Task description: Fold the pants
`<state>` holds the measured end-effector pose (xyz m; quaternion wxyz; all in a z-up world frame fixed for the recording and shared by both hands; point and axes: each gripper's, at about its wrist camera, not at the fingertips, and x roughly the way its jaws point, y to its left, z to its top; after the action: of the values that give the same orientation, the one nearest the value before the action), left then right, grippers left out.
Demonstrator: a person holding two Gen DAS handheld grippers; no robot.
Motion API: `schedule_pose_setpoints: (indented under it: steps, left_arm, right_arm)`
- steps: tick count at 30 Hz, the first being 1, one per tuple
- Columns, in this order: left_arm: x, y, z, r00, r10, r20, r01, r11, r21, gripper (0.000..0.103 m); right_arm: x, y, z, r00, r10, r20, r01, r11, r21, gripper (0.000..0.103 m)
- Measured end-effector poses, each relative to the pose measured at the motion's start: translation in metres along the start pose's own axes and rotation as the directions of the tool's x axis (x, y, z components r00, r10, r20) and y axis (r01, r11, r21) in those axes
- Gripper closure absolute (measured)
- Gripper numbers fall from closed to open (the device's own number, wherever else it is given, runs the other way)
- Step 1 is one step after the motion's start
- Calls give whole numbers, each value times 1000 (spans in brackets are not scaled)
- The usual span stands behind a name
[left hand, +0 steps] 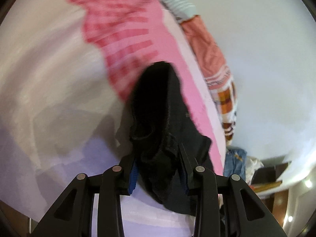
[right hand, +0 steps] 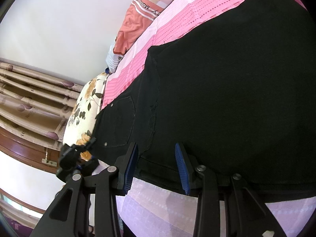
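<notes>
While my left gripper (left hand: 158,158) pinches a bunched fold of the black pants (left hand: 158,118), its blue-padded fingers (left hand: 133,179) are drawn in close on the cloth, which rises ahead of the tips in a dark, blurred mound and sags below them between the two arms. To the left of that gripper lies pale sheet, smeared by motion; straight ahead and beyond the bunch runs the pink striped bedsheet (left hand: 122,39). To its right, along the far edge of the bed, sits an orange cloth with a checked patch (left hand: 209,47), and past that the white wall (left hand: 266,59).

My right gripper (right hand: 156,165) stands with its fingers well apart, blue pads (right hand: 182,169) facing each other across a gap, the tips just at the near edge of the pants (right hand: 227,88). I cannot tell whether the tips touch the fabric; nothing is held between them. To the left of this gripper I see patterned curtains (right hand: 33,90), a floral pillow (right hand: 86,106) and part of the other gripper (right hand: 73,158) at the corner of the garment. Ahead, the pants lie spread flat on the pink sheet (right hand: 138,59), a back pocket (right hand: 120,120) just beyond my left finger, and the black cloth fills everything ahead and to the right.
</notes>
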<state>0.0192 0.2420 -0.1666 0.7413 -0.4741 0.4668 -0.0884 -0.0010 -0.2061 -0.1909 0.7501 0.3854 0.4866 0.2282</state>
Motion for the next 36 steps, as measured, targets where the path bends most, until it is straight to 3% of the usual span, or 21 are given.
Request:
schedule_pose_setpoints:
  steps: [2, 4, 6, 8, 10, 15, 16, 18, 19, 23, 32, 36]
  left_arm:
    - [3, 14, -2, 1000, 4, -18, -5, 999, -45, 52]
    - [8, 24, -7, 999, -33, -30, 30, 995, -93, 49]
    - [7, 21, -12, 999, -35, -8, 35, 996, -77, 44]
    - [9, 13, -14, 999, -38, -1, 37, 998, -59, 28]
    - [13, 8, -16, 998, -61, 25, 62, 995, -76, 21]
    - [23, 6, -11, 994, -92, 60, 98, 991, -96, 19]
    - [24, 5, -11, 995, -81, 61, 86, 993, -82, 22]
    - [26, 4, -11, 998, -35, 54, 39, 997, -70, 44]
    - [27, 7, -11, 999, -23, 45, 26, 997, -75, 67]
    - [28, 4, -12, 1000, 2, 32, 0, 999, -49, 70]
    - [11, -58, -22, 997, -27, 75, 13, 984, 176, 70]
    - [7, -82, -30, 995, -46, 83, 25, 971, 238, 70]
  right_arm:
    - [0, 0, 0, 1000, 0, -1, 0, 1000, -1, 68]
    - [0, 0, 0, 1000, 2, -1, -2, 1000, 1, 68]
    - [0, 0, 0, 1000, 1, 1, -1, 1000, 2, 68]
    - [0, 0, 0, 1000, -1, 0, 1, 1000, 0, 68]
    - [0, 0, 0, 1000, -2, 0, 2, 1000, -1, 68]
    - [0, -1, 0, 1000, 8, -1, -8, 1000, 8, 68]
    - [0, -1, 0, 1000, 8, -1, -8, 1000, 9, 68]
    - [0, 0, -1, 1000, 4, -1, -4, 1000, 6, 68]
    - [-1, 1, -1, 1000, 2, -1, -2, 1000, 4, 68]
    - [-1, 0, -1, 1000, 6, -3, -6, 1000, 9, 68]
    - [-2, -2, 2, 1000, 25, -9, -24, 999, 36, 68]
    - [-1, -8, 10, 996, 56, -65, -51, 995, 84, 67]
